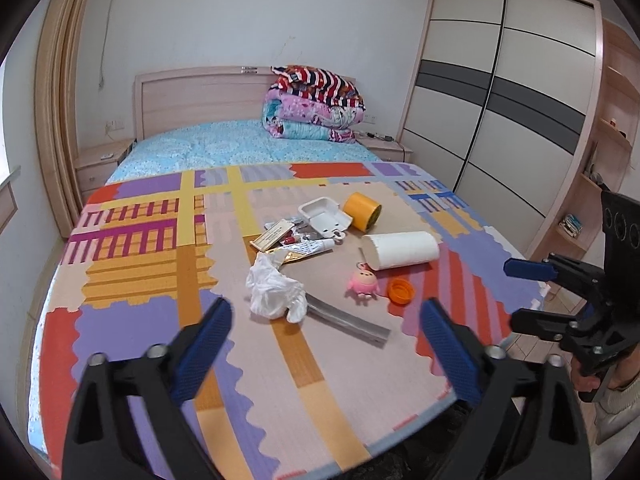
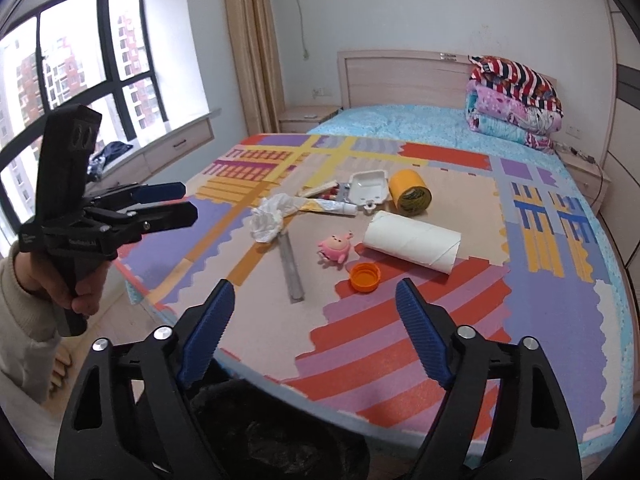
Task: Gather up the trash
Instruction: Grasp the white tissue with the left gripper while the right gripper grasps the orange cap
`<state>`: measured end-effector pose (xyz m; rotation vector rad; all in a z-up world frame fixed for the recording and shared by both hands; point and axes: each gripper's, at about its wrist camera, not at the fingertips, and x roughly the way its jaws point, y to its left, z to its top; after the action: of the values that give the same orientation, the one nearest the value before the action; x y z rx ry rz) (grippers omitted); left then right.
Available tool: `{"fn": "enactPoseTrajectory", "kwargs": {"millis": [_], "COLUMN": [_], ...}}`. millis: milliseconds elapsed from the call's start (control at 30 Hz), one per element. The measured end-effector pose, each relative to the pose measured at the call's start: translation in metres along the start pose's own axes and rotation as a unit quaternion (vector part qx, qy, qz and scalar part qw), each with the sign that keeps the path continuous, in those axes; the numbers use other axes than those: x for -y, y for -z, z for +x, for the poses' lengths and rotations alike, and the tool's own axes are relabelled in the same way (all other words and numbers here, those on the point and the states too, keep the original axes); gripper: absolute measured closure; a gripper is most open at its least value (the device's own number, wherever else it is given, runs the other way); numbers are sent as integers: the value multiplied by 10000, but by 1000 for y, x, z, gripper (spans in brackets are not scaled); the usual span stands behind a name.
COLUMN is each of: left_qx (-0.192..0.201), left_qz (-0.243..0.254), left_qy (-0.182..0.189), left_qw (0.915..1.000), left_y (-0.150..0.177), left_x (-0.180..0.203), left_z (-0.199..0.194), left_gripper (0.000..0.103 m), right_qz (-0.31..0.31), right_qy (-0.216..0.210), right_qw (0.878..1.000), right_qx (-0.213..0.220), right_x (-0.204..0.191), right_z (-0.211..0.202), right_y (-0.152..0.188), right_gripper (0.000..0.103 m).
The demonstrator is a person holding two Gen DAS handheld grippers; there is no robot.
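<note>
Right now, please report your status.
Left gripper and right gripper open, empty. Crumpled white tissue on the mat, untouched. Nothing in the way.

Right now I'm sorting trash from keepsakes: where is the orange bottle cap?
In both wrist views the orange bottle cap lies on the patterned mat, between the pink toy and the white paper roll, nearest the bed's foot.
</note>
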<state>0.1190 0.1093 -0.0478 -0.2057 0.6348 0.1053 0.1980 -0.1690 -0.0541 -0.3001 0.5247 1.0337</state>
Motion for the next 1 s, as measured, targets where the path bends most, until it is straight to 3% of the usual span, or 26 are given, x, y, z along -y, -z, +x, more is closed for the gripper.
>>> {"fn": "enactPoseTrajectory", "kwargs": {"millis": [233, 333, 600, 800, 867, 933, 1000], "left_qx": [-247, -447, -787, -902, -928, -919, -891], "left_qz": [-61, -135, -352, -582, -601, -643, -732], "left_qy": [-151, -274, -308, -182, -129, -135, -134], "left_qw": [9996, 9985, 9958, 9941, 9938, 9936, 9932], "left_y": [-8, -10, -8, -5, -4, -4, -5], "left_x": [-19, -30, -51, -56, -55, -56, -58], "left_z": [43, 65, 105, 113, 116, 116, 115], "left_gripper": [24, 32, 49, 59, 70, 73, 81], "right_qz": [58, 107, 163, 261, 277, 250, 232], "right_qy": [200, 217, 367, 449, 472, 523, 549], "right_qw": [9993, 9985, 9969, 9957, 9954, 9953, 9952], "right_qx": [-313, -499, -677, -761, -790, -770, -774], "right_x": [14, 21, 26, 31, 31, 31, 31], "right_z": [44, 64, 91, 102, 104, 105, 107], "right_y": [0, 1, 1, 1, 1, 1, 0], "right_gripper": [37, 43, 47, 50, 55, 61, 72]}}
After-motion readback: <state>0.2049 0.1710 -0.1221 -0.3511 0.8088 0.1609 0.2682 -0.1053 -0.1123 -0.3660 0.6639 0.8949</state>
